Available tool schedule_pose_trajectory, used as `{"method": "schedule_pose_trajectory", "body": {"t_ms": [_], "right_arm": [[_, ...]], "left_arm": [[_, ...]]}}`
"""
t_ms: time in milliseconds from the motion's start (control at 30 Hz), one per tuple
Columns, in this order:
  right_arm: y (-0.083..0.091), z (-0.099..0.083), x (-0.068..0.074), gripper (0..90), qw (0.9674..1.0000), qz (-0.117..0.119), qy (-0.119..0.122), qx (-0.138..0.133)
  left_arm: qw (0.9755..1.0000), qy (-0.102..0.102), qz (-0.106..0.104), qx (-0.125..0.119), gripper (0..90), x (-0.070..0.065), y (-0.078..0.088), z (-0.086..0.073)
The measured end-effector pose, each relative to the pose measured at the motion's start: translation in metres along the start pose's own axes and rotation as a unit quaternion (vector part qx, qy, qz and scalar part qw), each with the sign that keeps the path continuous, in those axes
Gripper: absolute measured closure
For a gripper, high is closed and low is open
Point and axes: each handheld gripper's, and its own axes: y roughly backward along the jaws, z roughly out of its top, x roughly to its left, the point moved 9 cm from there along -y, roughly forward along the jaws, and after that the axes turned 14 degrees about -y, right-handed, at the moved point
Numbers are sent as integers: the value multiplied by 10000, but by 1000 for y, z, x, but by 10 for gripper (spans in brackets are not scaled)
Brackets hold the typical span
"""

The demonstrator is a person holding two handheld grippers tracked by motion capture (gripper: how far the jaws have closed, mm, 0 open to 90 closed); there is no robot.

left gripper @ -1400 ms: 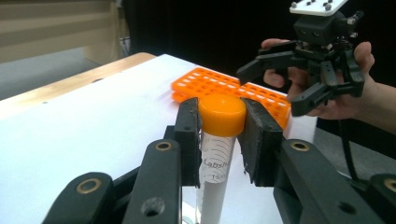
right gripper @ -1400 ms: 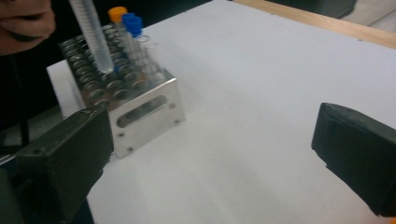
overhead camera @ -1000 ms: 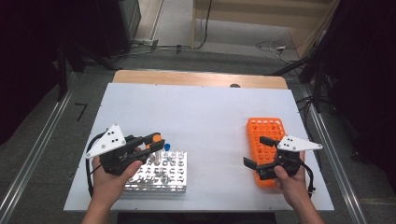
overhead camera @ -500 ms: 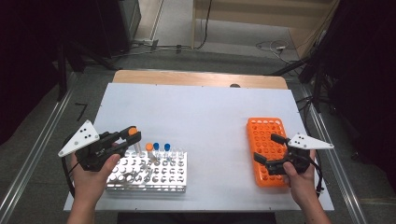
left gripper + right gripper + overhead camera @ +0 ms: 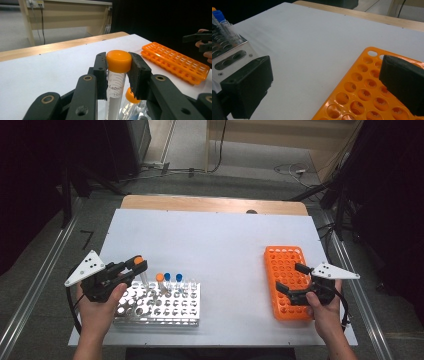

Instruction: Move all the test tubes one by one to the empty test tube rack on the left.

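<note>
High view: my left gripper (image 5: 136, 266) clamps an orange-capped tube (image 5: 139, 262) above the metal rack (image 5: 157, 307) near the tabletop's front-left corner. Left gripper view: pads pinch the cap. Right gripper view: my right gripper (image 5: 324, 82) gapes wide, holding nothing, over the orange rack (image 5: 364, 95).

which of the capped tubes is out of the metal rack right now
The orange-capped tube clamped by its cap in the left gripper; another orange-capped and two blue-capped tubes stand in the rack.

Left hand-held gripper (image 5: 135, 266) clamped, right hand-held gripper (image 5: 292, 279) agape
</note>
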Motion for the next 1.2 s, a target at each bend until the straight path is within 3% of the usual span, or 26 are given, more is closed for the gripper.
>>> {"method": "schedule_pose_trajectory", "body": {"t_ms": [267, 500, 800, 933, 1200], "right_arm": [[-1, -2, -1, 0, 10000, -3, -2, 25], [-2, -2, -2, 0, 10000, -33, -11, 33], [-2, -4, -4, 0, 10000, -60, -23, 58], [-2, -4, -3, 0, 10000, -46, 5, 53], [-2, -4, -3, 0, 10000, -46, 4, 64]], "left_arm": [[10000, 21, -13, 49, 708, -6, -12, -8], [9994, -161, -20, 317, 708, -8, -18, -17], [9973, -158, -246, 668, 707, -7, -17, -29], [9970, -207, -328, 676, 706, -8, -16, -29], [9962, -105, -475, 728, 703, -7, -13, -32]]}}
